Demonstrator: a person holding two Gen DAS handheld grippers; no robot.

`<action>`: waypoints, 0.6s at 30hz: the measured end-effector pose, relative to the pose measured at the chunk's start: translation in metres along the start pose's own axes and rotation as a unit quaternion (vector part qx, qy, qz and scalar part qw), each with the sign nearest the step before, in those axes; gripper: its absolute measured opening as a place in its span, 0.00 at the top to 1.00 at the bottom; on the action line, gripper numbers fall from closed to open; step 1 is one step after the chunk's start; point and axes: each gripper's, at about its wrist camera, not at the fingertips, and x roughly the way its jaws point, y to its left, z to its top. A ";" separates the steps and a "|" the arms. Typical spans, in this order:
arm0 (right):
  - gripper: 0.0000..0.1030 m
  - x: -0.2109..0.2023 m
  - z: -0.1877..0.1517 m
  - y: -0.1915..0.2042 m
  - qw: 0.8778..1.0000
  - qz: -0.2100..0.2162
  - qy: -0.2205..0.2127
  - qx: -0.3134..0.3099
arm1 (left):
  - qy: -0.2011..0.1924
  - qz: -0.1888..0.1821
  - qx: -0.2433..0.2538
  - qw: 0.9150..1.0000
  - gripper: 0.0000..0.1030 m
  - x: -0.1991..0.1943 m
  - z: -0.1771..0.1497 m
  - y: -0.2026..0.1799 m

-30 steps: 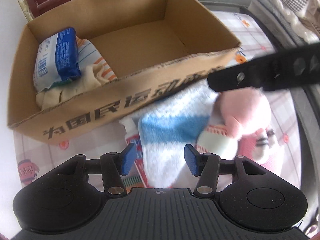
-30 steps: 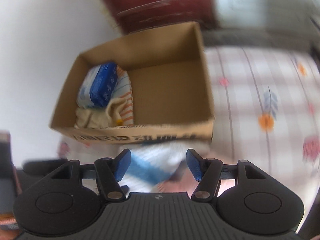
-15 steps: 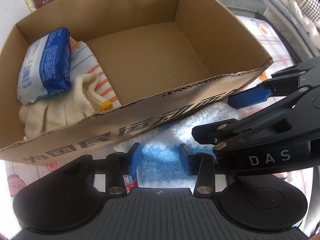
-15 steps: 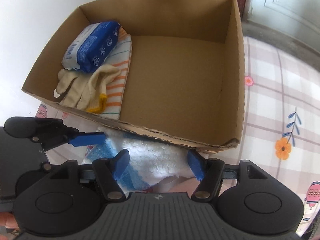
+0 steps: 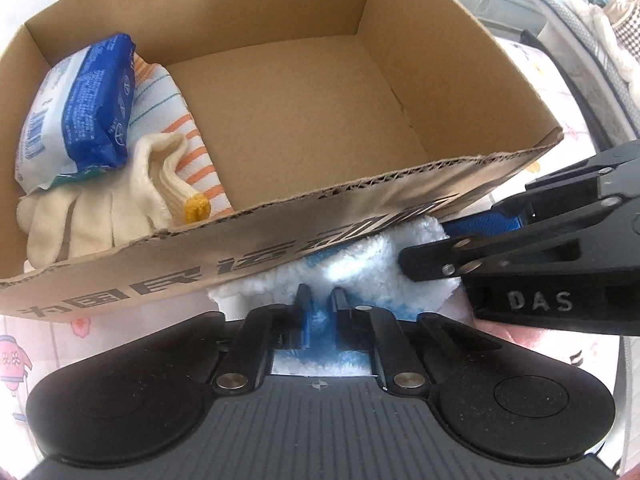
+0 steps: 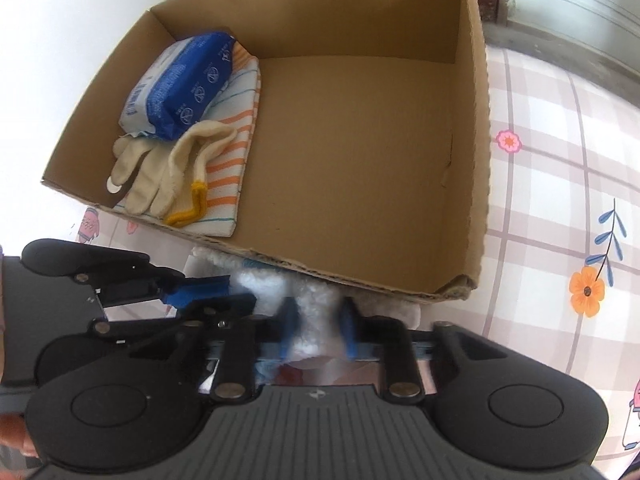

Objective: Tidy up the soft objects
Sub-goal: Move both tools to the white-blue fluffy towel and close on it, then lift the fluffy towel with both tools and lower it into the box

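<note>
Both claws pinch the fluffy towel [image 5: 360, 276] just outside the box.

The left gripper [image 5: 320, 300] has just squeezed nearly shut on a blue stripe of the fluffy towel, and the right gripper [image 6: 318, 320] has just closed on a white bunch of it. The towel lies on the flowery cloth [image 6: 560, 200], right against the near wall of the cardboard box [image 6: 476, 120]. The box already holds a blue pack [image 6: 184, 84], cream gloves [image 6: 156, 172] and a striped cloth [image 6: 228, 176] on its left side. To do this step well, both hands should probably lift together, high enough to clear the wall, then lay the towel flat in the bare right half.
</note>
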 end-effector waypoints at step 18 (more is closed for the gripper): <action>0.88 -0.153 0.014 0.041 0.982 0.166 -0.083 0.023 | -0.071 -0.020 -0.045 0.996 0.95 -0.156 0.019 0.006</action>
